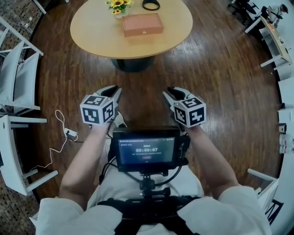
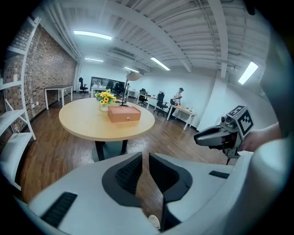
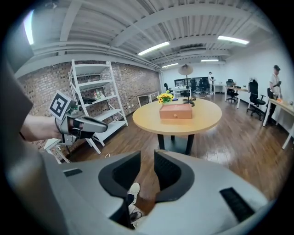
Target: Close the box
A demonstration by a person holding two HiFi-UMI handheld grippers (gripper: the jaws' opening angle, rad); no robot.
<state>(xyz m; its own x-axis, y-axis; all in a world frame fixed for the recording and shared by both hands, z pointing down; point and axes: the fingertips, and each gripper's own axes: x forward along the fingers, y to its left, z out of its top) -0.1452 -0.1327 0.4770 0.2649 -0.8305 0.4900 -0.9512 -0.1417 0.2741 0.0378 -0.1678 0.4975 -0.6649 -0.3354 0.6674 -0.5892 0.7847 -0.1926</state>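
Observation:
A salmon-coloured box (image 1: 142, 24) with a small front clasp lies on the round wooden table (image 1: 101, 32), lid down flat; it also shows as the box (image 2: 124, 114) and the box (image 3: 175, 111). Both grippers hang in the air well short of the table, over the wooden floor. My left gripper (image 1: 114, 92) and right gripper (image 1: 169, 93) point at the table side by side. The left gripper (image 2: 144, 156) has only a thin slit between its pads, with nothing in it. The right gripper (image 3: 147, 156) also holds nothing, its jaws close together.
A vase of yellow flowers (image 1: 118, 7) and a black ring-shaped thing (image 1: 150, 4) stand behind the box. White shelves (image 1: 18, 69) line the left, with a cable (image 1: 64, 133) on the floor. Desks (image 1: 275, 36) stand at the right. A monitor (image 1: 146, 149) hangs at my chest.

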